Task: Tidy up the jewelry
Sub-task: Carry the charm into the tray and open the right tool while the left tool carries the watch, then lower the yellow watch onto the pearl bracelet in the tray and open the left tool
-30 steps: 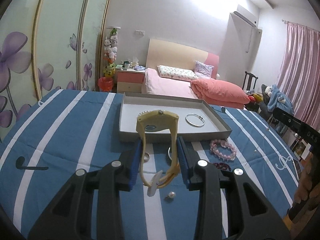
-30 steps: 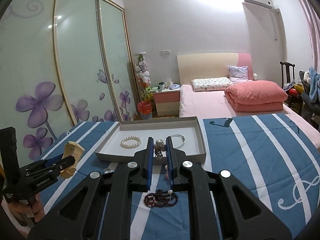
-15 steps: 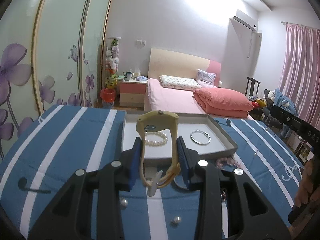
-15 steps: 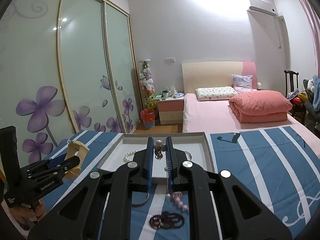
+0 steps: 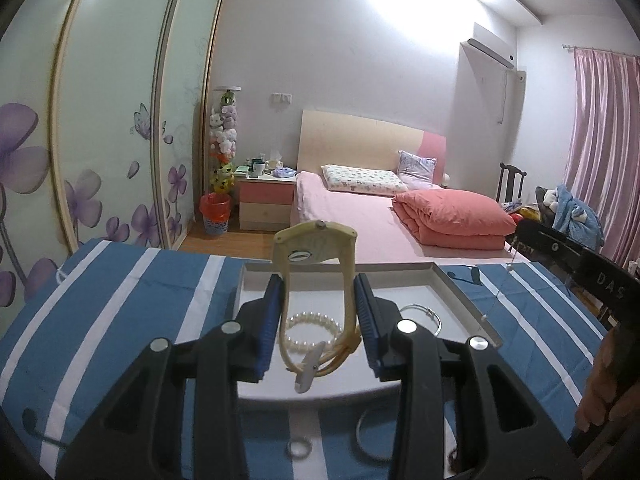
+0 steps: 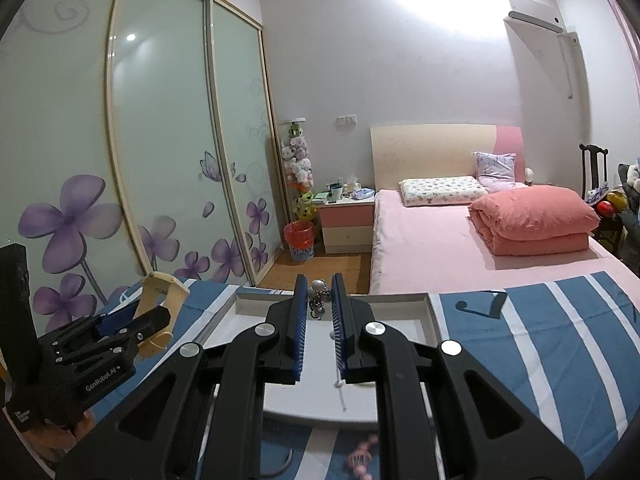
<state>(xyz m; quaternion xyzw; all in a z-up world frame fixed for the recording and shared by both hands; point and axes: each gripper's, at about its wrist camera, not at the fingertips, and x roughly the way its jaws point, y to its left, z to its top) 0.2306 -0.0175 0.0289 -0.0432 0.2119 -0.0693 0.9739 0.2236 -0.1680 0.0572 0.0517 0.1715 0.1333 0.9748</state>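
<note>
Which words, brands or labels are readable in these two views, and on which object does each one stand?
"GenRobot.AI": on the left hand-held gripper body, in the right wrist view.
"DAS": on the right hand-held gripper body, partly cut off.
Small white label below "GenRobot.AI": too small to read.
Yellow watch face: unreadable.

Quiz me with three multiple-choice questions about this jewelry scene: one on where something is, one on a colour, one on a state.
1. Where does the pearl bracelet lie?
A. in the tray
B. on the bed
C. on the floor

2. What colour is the watch strap?
A. black
B. pale yellow
C. red

3. How is the right gripper?
A. wide open, empty
B. out of view
C. shut on a beaded trinket

Answers: 1 A, it rests on the tray's white floor. 2 B, the left gripper holds a yellowish band. 3 C, beads sit pinched between its pads.
</note>
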